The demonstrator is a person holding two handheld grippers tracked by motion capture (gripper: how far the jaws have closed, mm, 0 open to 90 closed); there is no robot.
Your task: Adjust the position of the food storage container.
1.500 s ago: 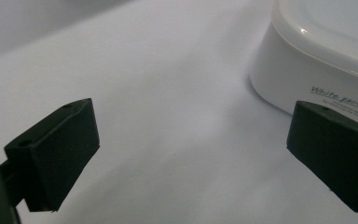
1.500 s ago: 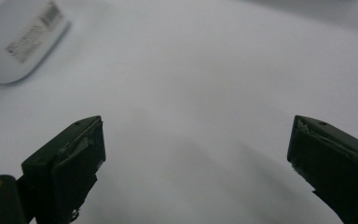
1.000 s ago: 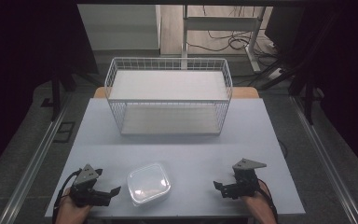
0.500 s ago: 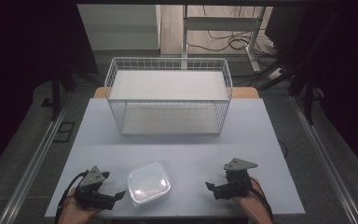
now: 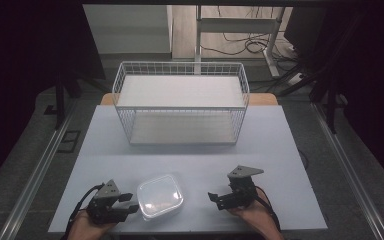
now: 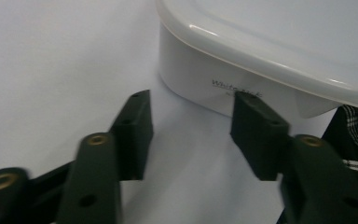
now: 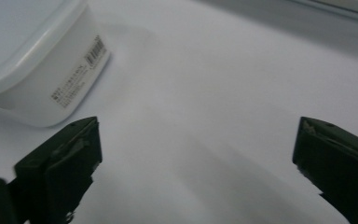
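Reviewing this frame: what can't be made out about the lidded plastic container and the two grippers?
- Container contents: high view, the frosted lid hides them.
- Container label: right gripper view, print too small to read.
- Brand print: left gripper view, partly covered by a jaw.
- Left gripper contact with the container: high view, too small.

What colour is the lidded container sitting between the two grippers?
Translucent white, body and lid alike; the container shows best in the left gripper view.

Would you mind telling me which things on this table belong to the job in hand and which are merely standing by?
In the job:
- translucent white plastic lidded container
- left gripper, open, jaws close beside the container
- right gripper, open, a little off from it

Standing by:
- white wire basket, at the far side of the pale table
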